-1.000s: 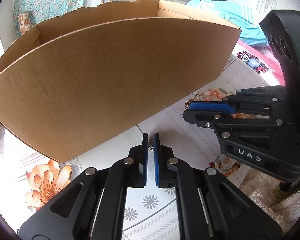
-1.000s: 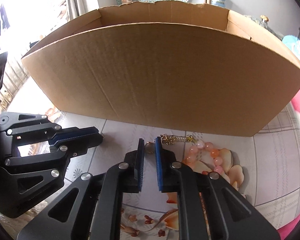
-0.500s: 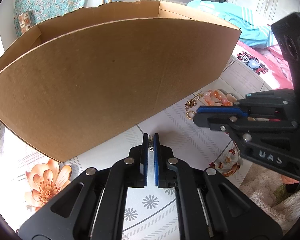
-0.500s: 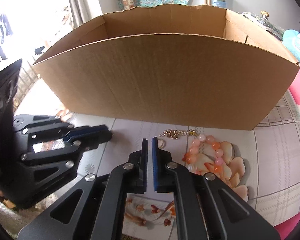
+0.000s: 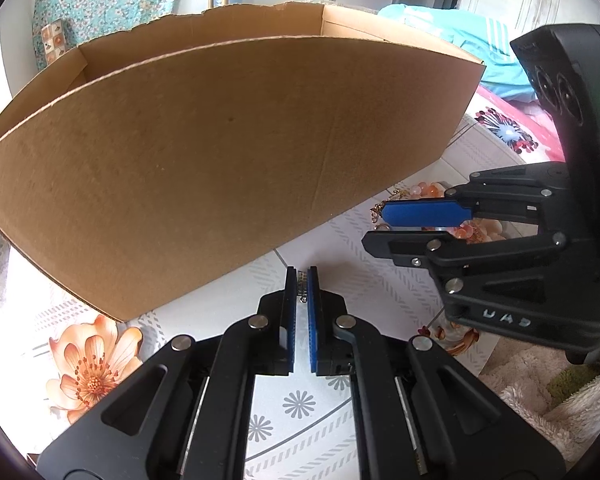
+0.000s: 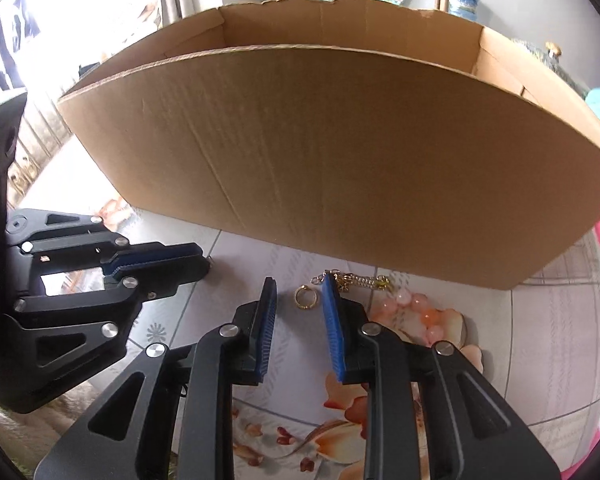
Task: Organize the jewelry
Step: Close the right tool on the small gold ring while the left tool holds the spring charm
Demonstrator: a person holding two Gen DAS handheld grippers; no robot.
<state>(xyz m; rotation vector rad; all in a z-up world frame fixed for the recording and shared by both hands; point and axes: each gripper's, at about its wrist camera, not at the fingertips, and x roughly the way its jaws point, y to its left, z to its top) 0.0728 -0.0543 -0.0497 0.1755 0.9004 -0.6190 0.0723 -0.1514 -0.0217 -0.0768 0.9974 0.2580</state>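
Both grippers: black plastic linkage fingers, blue ribbed pads, silver rivet-head pins at the joints. Right gripper (image 5: 420, 224), seen right of the cardboard box (image 5: 220, 160), carries white lettering on its body, possibly "DAS", mirrored. Left gripper (image 5: 302, 280) looks identical.

Matt brown corrugated cardboard box (image 6: 340, 152), faintly ribbed. Just before it, shiny gold metal ring (image 6: 307, 298) and chain (image 6: 358, 280), glossy pink beads (image 6: 418, 308). Underneath, smooth printed floral table (image 6: 548, 332) covering. Matt black plastic right gripper (image 6: 299, 296), ridged blue pads (image 6: 332, 320).
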